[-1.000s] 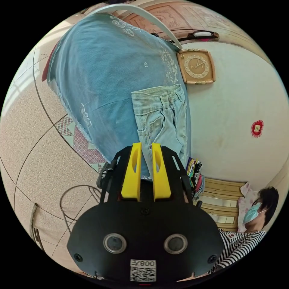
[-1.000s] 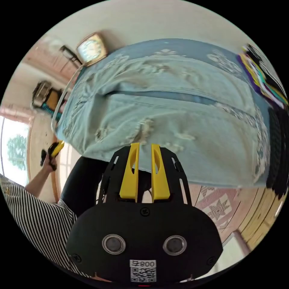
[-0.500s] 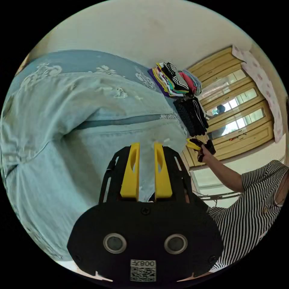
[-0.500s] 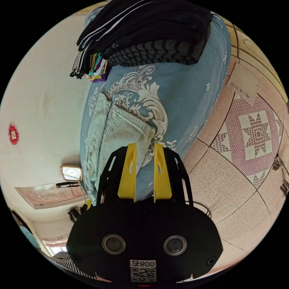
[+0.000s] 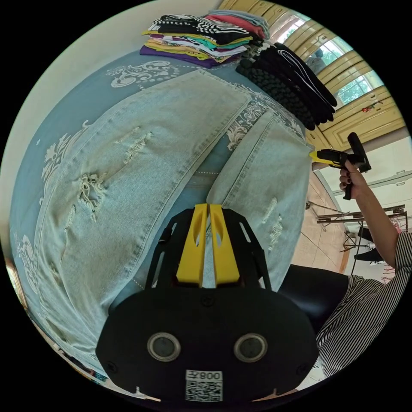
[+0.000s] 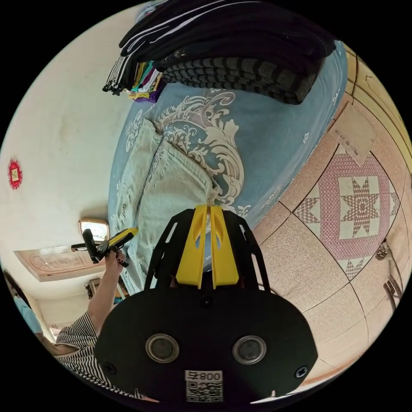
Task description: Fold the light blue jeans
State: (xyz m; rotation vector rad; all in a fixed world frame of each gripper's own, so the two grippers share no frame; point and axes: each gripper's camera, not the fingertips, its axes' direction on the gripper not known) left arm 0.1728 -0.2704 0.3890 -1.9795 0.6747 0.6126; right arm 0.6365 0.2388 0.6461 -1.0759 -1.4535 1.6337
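Light blue jeans on blue, white-patterned bedspread

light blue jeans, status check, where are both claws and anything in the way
Left claw pinched on inner edge of a leg of the ripped light blue denim jeans. Right claw pinched at that leg's hem. Jeans flat on patterned blue bedspread; dark folded clothes stack beyond the hems.

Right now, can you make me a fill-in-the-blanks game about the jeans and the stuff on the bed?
1. The light blue jeans lie spread on a bedcover whose colour is ____.
2. The jaws of the left gripper are coloured ____.
3. Beside the colourful stack of clothes sits a pile of folded clothes that is ____ in colour.
4. The sleeve of the person holding the grippers is patterned with ____.

Missing words: blue; yellow; black; stripes
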